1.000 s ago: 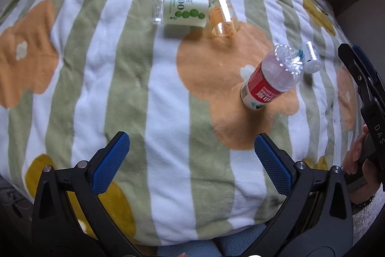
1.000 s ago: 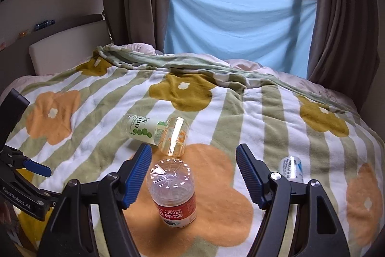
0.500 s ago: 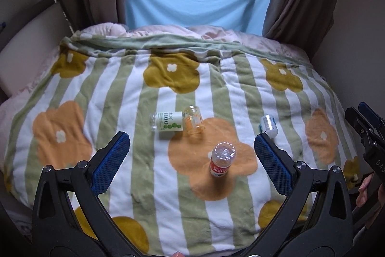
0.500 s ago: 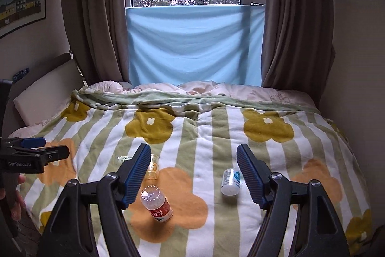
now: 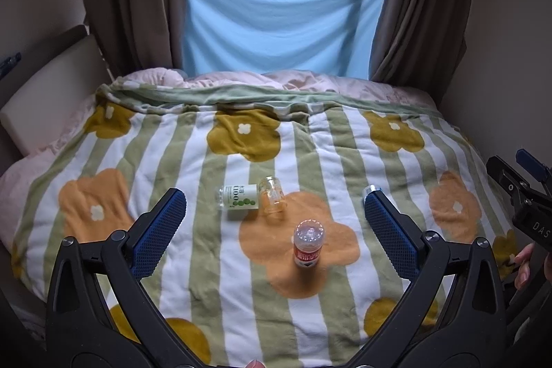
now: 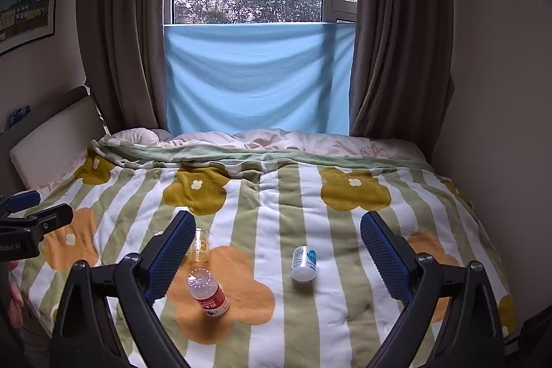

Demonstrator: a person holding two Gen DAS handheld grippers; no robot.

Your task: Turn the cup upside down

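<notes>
Both held back from the bed (image 5: 345,316), left gripper (image 5: 274,223) and right gripper (image 6: 276,250) gape wide, empty — the cup (image 5: 272,199) lies apart on its side; probably framing an approach.

The fluffy striped flower-patterned cloth blanket (image 5: 276,281) looks matt; the small clear cup (image 5: 272,199), probably glass, glints; the clear red-labelled plastic bottle (image 5: 308,244) shines.
</notes>
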